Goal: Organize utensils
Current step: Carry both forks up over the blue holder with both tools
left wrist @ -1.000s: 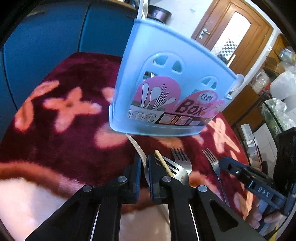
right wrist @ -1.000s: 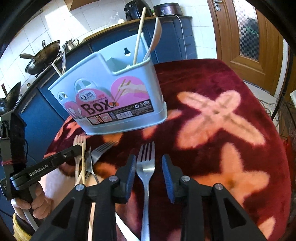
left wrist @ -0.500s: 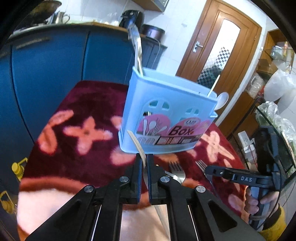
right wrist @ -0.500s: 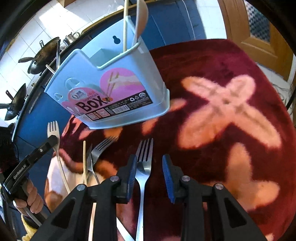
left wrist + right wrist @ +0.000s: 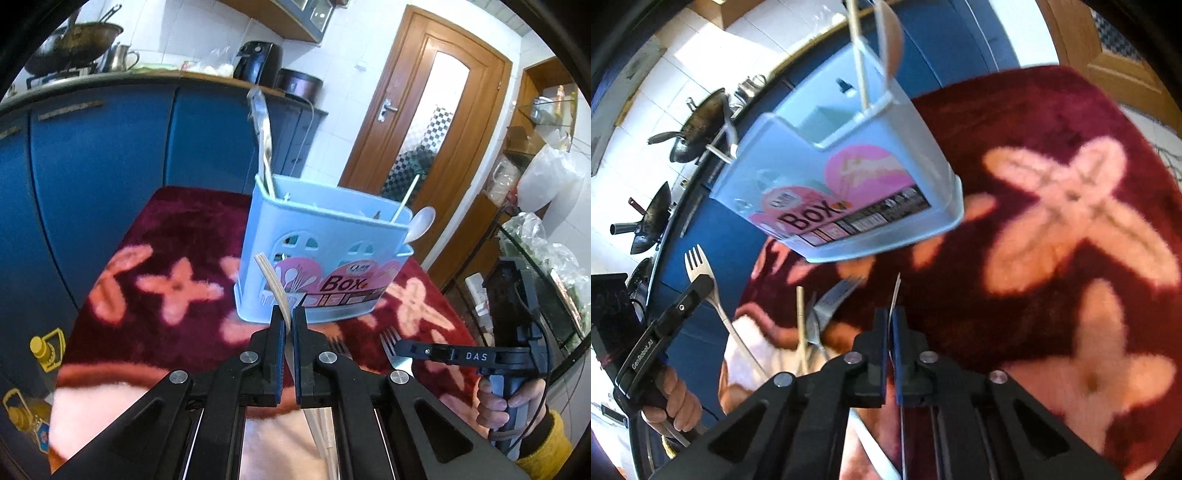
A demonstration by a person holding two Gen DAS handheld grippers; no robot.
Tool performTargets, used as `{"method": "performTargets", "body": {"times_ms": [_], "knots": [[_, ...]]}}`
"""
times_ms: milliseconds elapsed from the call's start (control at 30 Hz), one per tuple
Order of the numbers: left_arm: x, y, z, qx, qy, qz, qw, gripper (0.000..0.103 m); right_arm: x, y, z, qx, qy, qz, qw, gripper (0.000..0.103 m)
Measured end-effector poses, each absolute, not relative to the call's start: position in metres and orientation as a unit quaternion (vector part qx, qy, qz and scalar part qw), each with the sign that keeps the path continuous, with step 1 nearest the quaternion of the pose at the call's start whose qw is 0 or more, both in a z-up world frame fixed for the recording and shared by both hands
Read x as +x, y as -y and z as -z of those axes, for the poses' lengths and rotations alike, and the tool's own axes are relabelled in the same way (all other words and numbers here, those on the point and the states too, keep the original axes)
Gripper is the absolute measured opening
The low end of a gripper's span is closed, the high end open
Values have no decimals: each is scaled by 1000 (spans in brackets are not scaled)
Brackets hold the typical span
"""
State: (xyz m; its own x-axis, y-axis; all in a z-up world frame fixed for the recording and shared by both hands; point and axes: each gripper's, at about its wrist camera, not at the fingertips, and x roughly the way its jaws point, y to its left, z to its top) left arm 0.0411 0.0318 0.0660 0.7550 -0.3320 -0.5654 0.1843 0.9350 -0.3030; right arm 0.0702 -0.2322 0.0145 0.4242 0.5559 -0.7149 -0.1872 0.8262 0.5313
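Utensil box [image 5: 325, 273] stands on the cloth-covered surface [image 5: 177, 236], counter cabinets [image 5: 110, 155] behind it, door [image 5: 424, 122] back right. Spoon [image 5: 419, 223] and stick [image 5: 405, 199] stand in the box's right end, another utensil [image 5: 263, 140] in its left end. Forks [image 5: 831, 299] and a chopstick [image 5: 800, 325] lie on the surface in front of the box.

Kitchen w/ white tiled walls [image 5: 184, 40]. Blue cabinets [image 5: 110, 155] run under a wooden counter [image 5: 155, 74]; woks [image 5: 698, 129] & a metal jug [image 5: 123, 57] sit on top, plus a black appliance [image 5: 256, 61]. Wooden door [image 5: 436, 110] w/ a glass panel at right, daylight coming thru. Table covered by a dark red cloth [image 5: 192, 229] w/ pink flower pattern. Shelves w/ plastic bags [image 5: 546, 177] at far right.
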Motion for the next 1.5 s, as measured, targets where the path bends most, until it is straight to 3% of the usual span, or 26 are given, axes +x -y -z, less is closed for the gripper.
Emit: {"method": "performTargets", "body": {"times_ms": [467,1033,1500], "knots": [[20,-32,-118,-101,-256,134,952,3,27,238,-93,203,-352,-215,888,3],[67,-27,-193,-65,-178,89,978,3,45,240,-173,176,-243,-178,937,3],[128,-2,-188,-33,-156,57,986,3,80,233,-195,144,-192,-154,958,3]]}}
